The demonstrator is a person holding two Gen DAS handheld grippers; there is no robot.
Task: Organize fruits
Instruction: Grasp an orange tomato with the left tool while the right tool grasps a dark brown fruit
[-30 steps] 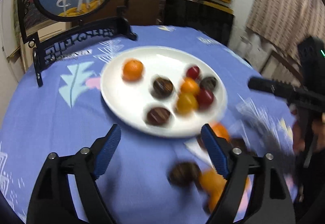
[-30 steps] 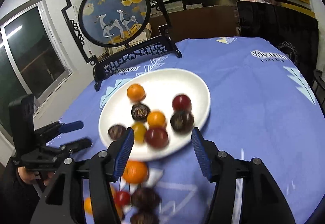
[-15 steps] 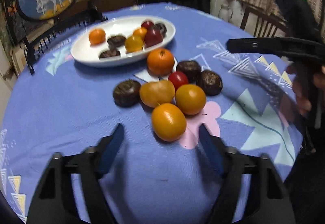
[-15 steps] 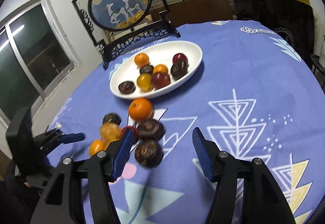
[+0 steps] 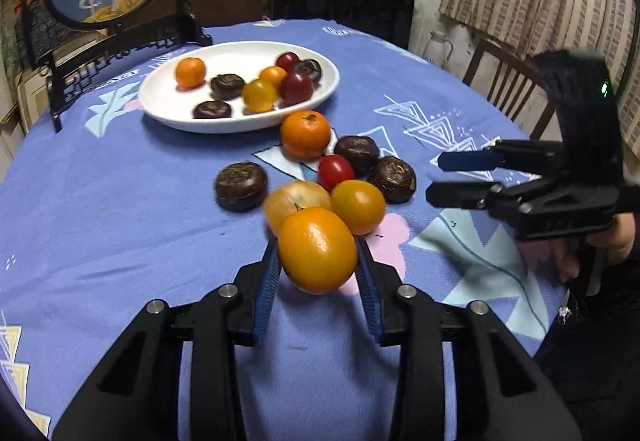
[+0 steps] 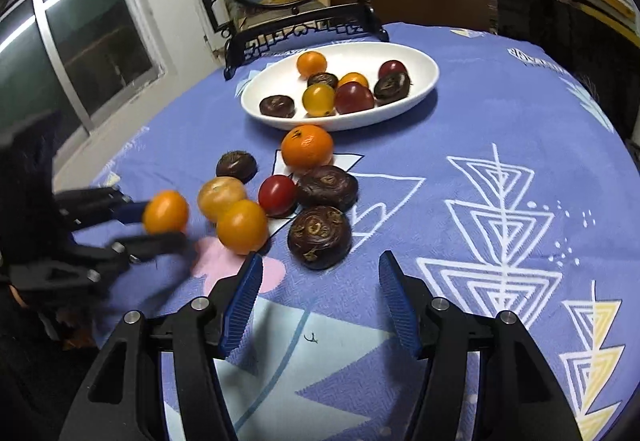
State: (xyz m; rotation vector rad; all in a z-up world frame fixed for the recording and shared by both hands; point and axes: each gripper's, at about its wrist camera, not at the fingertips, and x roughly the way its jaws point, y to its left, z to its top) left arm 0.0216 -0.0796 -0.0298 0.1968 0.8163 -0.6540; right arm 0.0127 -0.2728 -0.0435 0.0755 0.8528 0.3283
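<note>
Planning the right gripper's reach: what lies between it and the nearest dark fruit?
Only bare tablecloth, seen in the right wrist view. The right gripper is open just short of the dark fruit.

Dim indoor light from above leaves soft shadows under the round orange and dark brown fruits [image 5: 308, 169] on the blue patterned tablecloth [image 5: 100, 209]. Fisheye curvature bends and blackens the edges. The black handheld left gripper [image 6: 160, 229] is motion-blurred in the right view.
</note>
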